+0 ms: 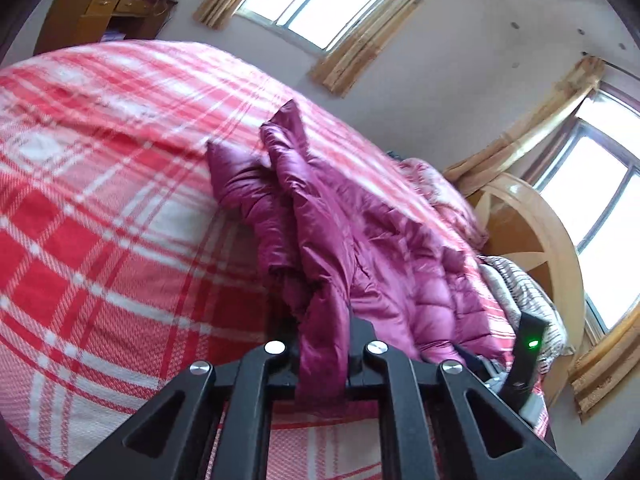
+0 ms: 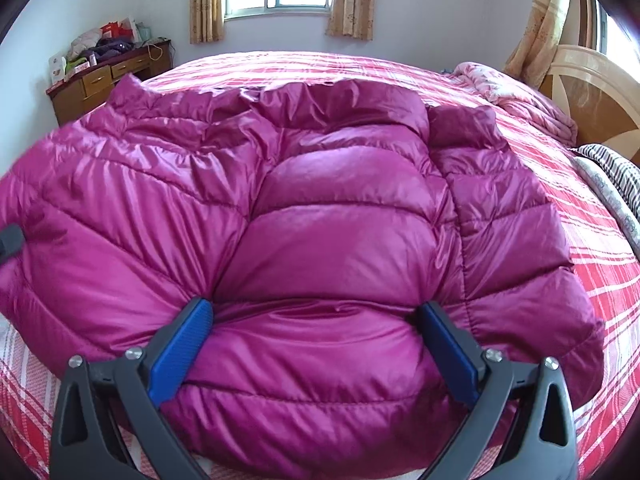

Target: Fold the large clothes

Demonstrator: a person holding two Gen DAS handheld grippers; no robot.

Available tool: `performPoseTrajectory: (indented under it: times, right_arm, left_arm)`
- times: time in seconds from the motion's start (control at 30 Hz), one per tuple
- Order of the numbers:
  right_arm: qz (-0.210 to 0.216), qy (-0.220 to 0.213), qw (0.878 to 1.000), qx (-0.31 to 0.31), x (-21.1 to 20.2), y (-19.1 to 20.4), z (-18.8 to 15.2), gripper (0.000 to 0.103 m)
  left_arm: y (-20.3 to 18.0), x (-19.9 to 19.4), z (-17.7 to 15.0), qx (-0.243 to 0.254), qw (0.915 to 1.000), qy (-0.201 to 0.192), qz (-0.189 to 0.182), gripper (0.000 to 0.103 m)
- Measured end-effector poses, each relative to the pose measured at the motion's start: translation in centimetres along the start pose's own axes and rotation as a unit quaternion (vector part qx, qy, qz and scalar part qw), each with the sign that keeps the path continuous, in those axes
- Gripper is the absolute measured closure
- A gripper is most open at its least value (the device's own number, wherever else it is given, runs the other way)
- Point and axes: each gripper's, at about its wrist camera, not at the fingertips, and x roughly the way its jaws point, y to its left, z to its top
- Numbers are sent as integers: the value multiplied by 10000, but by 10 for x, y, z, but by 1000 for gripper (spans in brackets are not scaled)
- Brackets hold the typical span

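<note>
Two claws at the near edge of a purple padded jacket spread on a bed.

The left gripper (image 1: 323, 354) is clenched on a fold of the jacket (image 2: 320, 220); the right gripper (image 2: 316, 340) stands released, its blue pads (image 2: 182, 350) astride the hem. For a clean fold, I judge the right should pinch the hem too, then both lift evenly across the checked bedspread (image 1: 100, 220). No containers show, only a cluttered desk (image 2: 104, 76).
</note>
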Motion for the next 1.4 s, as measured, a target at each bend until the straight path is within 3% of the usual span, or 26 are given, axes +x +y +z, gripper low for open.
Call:
performPoseTrajectory:
  times: [0.17, 0.37, 0.43, 0.53, 0.63, 0.77, 0.83, 0.93, 1.0, 1.1, 1.17, 1.2, 1.3, 1.4]
  right_arm:
    - [390, 11, 9992, -112, -9, 21, -1, 0]
    - [1318, 4, 9905, -386, -19, 53, 2, 0]
    - [1576, 62, 9872, -216, -21, 43, 4, 0]
    - [2049, 99, 9783, 300, -26, 7, 3, 1]
    - [2257, 14, 9713, 753, -42, -37, -6, 1]
    - [2092, -225, 9684, 1342, -64, -98, -17, 1]
    - [1699, -199, 9702, 1714, -65, -130, -19, 1]
    - [1234, -248, 9647, 2315, -64, -171, -24, 1]
    - [1182, -272, 9580, 2600, -64, -182, -29, 1]
    - [1230, -391, 9540, 2706, -66, -188, -27, 1]
    - [1339, -531, 9521, 2697, -70, -186, -22, 1]
    - [1424, -614, 9505, 2693, -71, -191, -16, 1]
    - [1491, -841, 9493, 2637, -80, -186, 5, 1]
    - [1618, -906, 9473, 2614, -79, -178, 22, 1]
  left_arm:
    - [-30, -27, 18, 292, 9988, -228, -309, 96]
    - [-99, -30, 37, 1247, 9907, -306, -458, 96]
    - [-123, -17, 41, 1653, 9850, -206, -454, 96]
    - [-160, 9, 40, 2161, 9738, -1, -709, 96]
    - [-185, 45, 32, 2469, 9640, 266, -955, 96]
    - [-207, 90, 6, 3063, 9440, 537, -1106, 96]
    - [-212, 102, -11, 3398, 9313, 588, -1171, 95]
    - [-215, 118, -27, 3891, 9146, 456, -1002, 90]
    - [-217, 118, -33, 4064, 9083, 283, -955, 89]
    - [-208, 101, -25, 3797, 9145, -169, -1387, 74]
    - [-195, 95, -16, 3377, 9240, -346, -1762, 30]
    - [-187, 95, -12, 3152, 9292, -384, -1893, 22]
    - [-165, 103, -3, 2553, 9426, -171, -2147, 20]
    - [-135, 112, 6, 1741, 9500, 58, -2590, 20]
